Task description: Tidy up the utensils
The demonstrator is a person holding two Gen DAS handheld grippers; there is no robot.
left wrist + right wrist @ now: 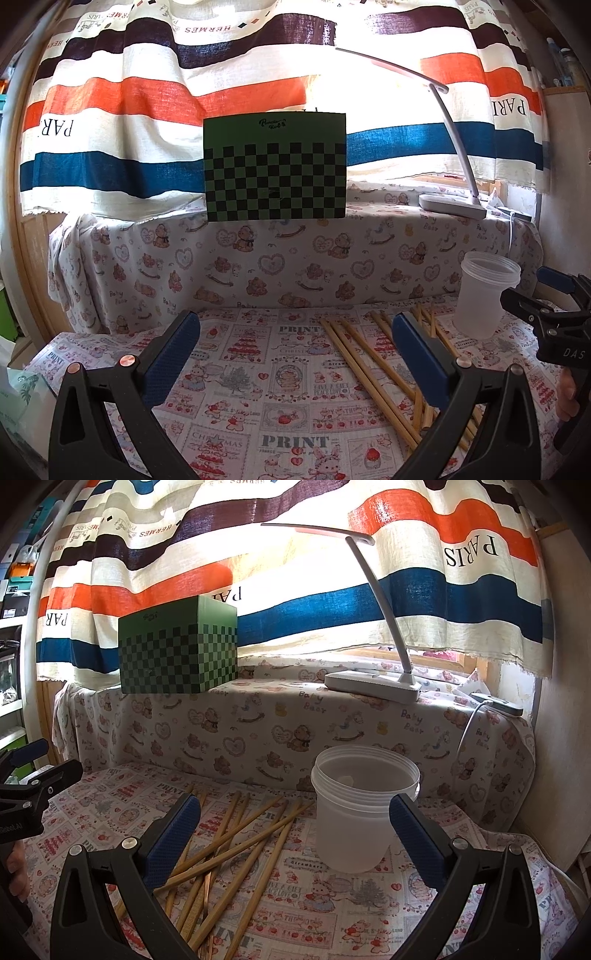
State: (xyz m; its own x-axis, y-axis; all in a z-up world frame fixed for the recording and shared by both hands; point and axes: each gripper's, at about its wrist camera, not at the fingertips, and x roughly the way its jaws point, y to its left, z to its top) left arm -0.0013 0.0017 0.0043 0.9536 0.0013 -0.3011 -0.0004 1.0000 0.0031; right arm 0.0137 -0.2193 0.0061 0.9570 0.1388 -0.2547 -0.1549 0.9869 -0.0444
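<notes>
Right wrist: chopsticks [236, 834] left of claw [295, 834] (agape).

Bamboo chopsticks [236, 842] lie crisscrossed beside upright translucent cup [360, 812].

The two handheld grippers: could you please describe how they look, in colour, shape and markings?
Both the left gripper and the right gripper are black plastic clamp-like frames with round metal rivets. Each has two long fingers faced with textured blue pads. White lettering shows on their bodies. No cables or sleeves are visible.
</notes>
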